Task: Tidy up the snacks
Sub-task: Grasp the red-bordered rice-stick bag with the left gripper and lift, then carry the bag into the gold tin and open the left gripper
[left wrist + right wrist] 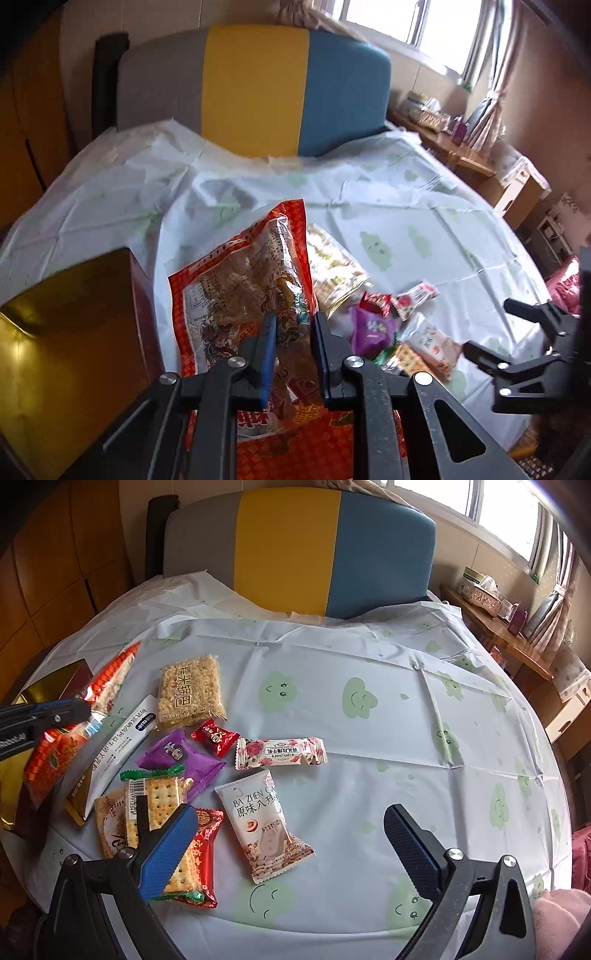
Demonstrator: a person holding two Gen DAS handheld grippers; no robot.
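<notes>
My left gripper point(293, 332) is shut on a large red snack bag point(243, 280) and holds it lifted above the table, beside a gold and red box point(70, 332). The bag point(55, 760) and the left gripper point(74, 709) show at the left of the right wrist view. My right gripper point(291, 834) is open and empty, low over the table. Under it lie a white "Ba Zhen" pack point(262, 823), cracker packs point(159, 801), a purple pack point(181, 757), a small red candy point(214, 736), a pink floral bar point(280, 753), a rice cracker pack point(190, 692) and a long white pack point(118, 746).
The table wears a pale blue cloth with green smiley clouds point(369, 701). A chair with a grey, yellow and blue back point(295, 550) stands at the far side. A wooden shelf with baskets point(491, 605) runs along the right wall under the window.
</notes>
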